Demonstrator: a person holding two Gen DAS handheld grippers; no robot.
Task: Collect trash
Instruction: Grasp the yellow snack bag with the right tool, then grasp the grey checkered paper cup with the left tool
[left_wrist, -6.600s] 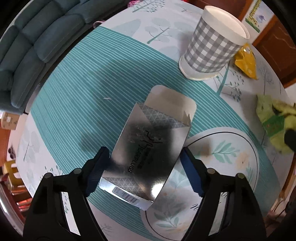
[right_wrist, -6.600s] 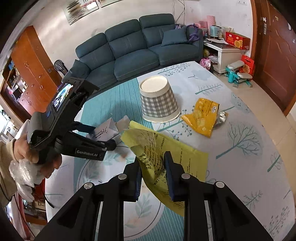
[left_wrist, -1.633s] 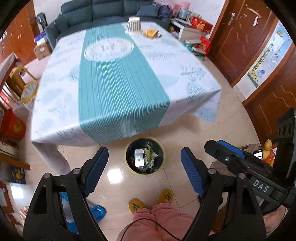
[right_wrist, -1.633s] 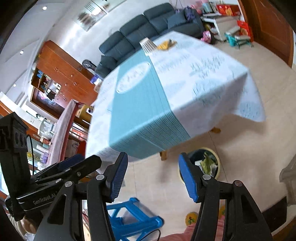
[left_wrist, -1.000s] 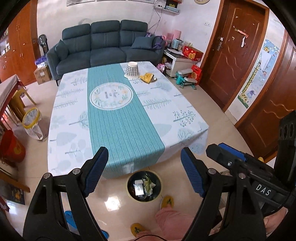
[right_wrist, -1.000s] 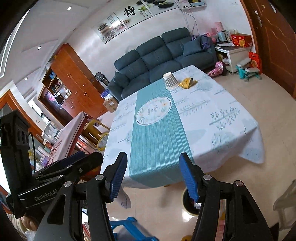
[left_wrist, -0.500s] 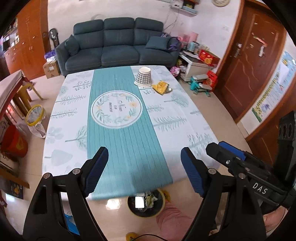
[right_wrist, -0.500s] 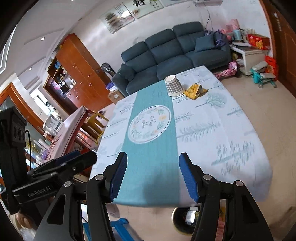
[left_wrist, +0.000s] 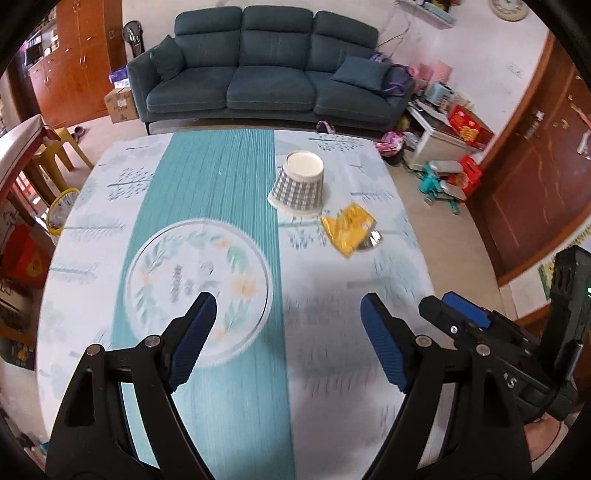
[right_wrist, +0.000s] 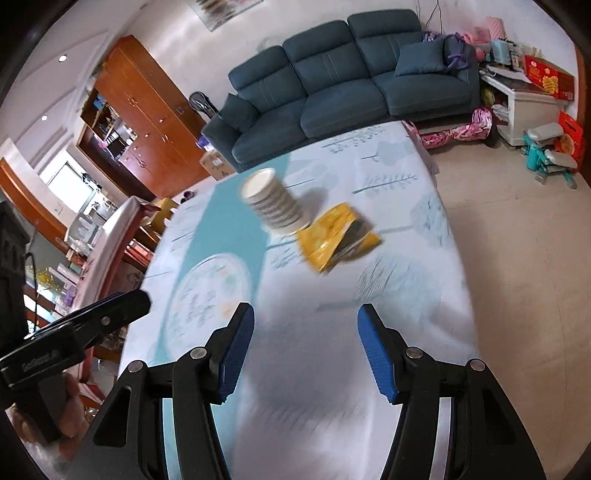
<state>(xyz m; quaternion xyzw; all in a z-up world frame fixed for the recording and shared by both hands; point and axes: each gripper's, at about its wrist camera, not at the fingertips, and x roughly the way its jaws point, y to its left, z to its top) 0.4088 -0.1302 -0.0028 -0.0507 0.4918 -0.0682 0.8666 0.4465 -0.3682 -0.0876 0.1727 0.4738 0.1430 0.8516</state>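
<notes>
Left wrist view: my left claw (left_wrist: 288, 321) is wide open, empty, above the table (left_wrist: 332, 369). My right claw (right_wrist: 306, 341) is also spread, nothing between the pads. Yellow wrapper (left_wrist: 349, 229) lies just beside the upside-down checked cup (left_wrist: 298, 186), far side, well apart from both claws.

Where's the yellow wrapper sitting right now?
The yellow wrapper lies on the table's far right part in both wrist views, just right of the upturned checked paper cup, on the white tree-print cloth beside the teal stripe.
</notes>
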